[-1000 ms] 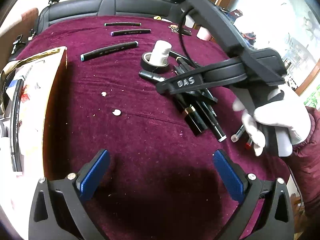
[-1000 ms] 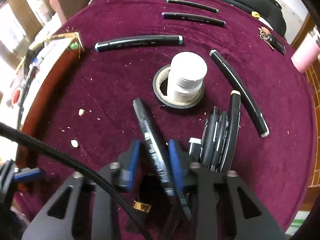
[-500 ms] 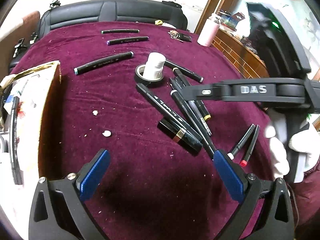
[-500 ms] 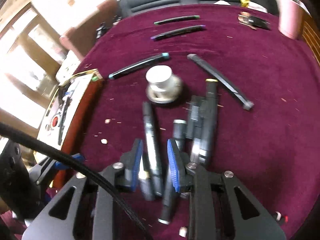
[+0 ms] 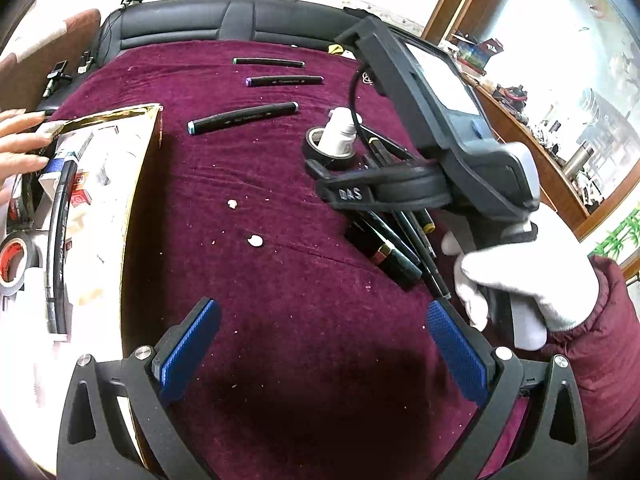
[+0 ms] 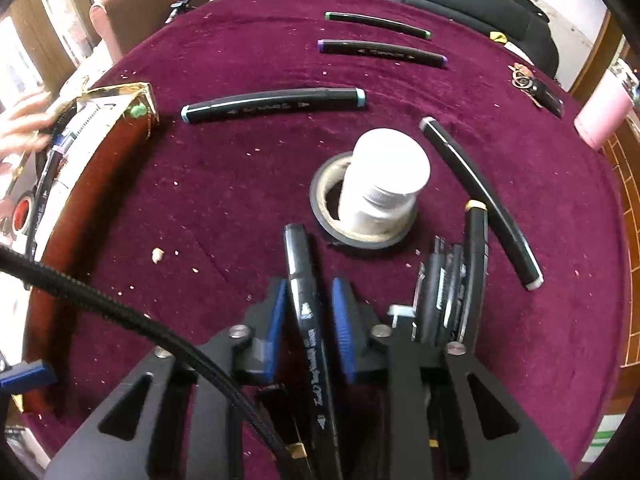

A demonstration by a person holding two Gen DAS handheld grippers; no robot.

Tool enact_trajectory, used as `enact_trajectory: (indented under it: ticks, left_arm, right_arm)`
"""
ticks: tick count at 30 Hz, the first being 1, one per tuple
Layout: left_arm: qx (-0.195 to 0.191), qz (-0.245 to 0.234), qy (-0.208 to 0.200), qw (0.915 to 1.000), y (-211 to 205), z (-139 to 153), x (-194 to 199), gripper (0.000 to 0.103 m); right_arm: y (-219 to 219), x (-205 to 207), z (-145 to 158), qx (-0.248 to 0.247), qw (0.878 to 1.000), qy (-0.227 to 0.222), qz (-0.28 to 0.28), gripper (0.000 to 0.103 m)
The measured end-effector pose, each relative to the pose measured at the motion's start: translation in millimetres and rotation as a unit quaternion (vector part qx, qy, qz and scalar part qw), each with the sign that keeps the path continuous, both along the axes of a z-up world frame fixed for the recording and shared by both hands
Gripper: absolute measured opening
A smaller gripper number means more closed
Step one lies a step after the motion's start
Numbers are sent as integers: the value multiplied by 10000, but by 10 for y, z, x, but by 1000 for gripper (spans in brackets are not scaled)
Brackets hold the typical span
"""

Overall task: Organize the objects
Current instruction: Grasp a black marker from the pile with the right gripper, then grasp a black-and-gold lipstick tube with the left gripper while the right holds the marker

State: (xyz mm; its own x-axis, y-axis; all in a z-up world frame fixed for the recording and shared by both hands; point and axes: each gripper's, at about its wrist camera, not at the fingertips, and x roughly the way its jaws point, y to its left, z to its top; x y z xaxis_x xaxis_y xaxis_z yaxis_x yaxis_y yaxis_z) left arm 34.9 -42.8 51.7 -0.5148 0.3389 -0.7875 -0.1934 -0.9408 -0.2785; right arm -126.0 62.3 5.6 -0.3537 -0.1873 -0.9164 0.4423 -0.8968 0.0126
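Note:
My right gripper is low over the maroon cloth, its blue pads closing on a black marker that runs between them, tip pointing away. In the left wrist view the right gripper hangs over a heap of dark pens, held by a white-gloved hand. The heap of pens lies just right of the jaws. A white bottle stands inside a black tape roll just beyond. My left gripper is open over bare cloth, nothing between its pads.
Three markers lie in a row at the back: green-capped, purple-capped, teal-capped. Another marker lies to the right. A gold-edged box of items is at the left, with a bare hand on it. A pink tumbler and keys are far right.
The right gripper rose and pulled back, then came down over the marker again with its pads narrower around it. A bare hand appeared at the box. My left gripper stayed open.

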Motion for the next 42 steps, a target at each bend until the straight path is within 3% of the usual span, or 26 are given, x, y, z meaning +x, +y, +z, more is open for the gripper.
enact_trajectory:
  ticks: [5,11,15,18,20,21,24,25,27,30,31,33,34,35,40,42]
  left_arm:
    - [9,22,-16,10000,-1,-35,-39,101]
    - [-183,-65,53,9998,209,-23,-168,101]
    - [-558,-166,105,9982,465,-94,-367,100]
    - [-599,-234,-66,9979,602,-209,-558,99]
    - [-598,-296,-173,9976,647,-313,-656,87]
    - [-575,-375,-261,9973,665,-369,-689,67]
    - [-507,-533,-192,9971,669,-404,-719,58]
    - [-473,-568,-188,9971,646,-398,-718,50]
    - [-475,-602,-222,9968,596,-397,-717,43]
    - [-433,-730,-210,9962,509,-400,-698,43]
    - [-459,-739,-197,9960,490,-397,-685,43]
    - [-576,-737,-164,9955,473,-393,-670,43]
    - [-642,-743,-140,9951,480,-394,-666,42]
    - [-709,-767,-111,9945,513,-404,-665,42]
    - [-920,-852,-20,9921,550,-416,-622,42]
    - [-892,-855,-24,9923,539,-416,-621,42]
  right_arm:
    - [393,67,115,-684,9973,-139,-245,13]
    - [1064,240,369,-1784,9810,-157,-750,13]
    - [1348,380,401,-2133,9721,-178,-956,13]
    - [1487,450,361,-2271,9681,-212,-1038,13]
    - [1518,487,329,-2397,9661,-243,-925,14]
    - [1527,516,328,-2415,9658,-256,-911,14]
    - [1581,627,379,-2627,9608,-170,-872,14]
    - [1622,671,415,-2840,9549,-138,-852,16]
    - [1728,774,506,-3428,9361,-128,-771,31]
    - [1930,891,584,-4724,8788,-350,-575,80]
    - [1996,908,572,-5280,8461,-566,-469,83]
    - [2074,912,535,-5883,8033,-837,-406,83]
    - [2110,916,514,-6105,7853,-958,-375,83]
    - [2134,929,511,-6223,7755,-996,-376,83]
    - [2152,1135,739,-6163,7853,-550,-202,84]
    - [2169,1240,847,-6164,7868,-301,-36,95]
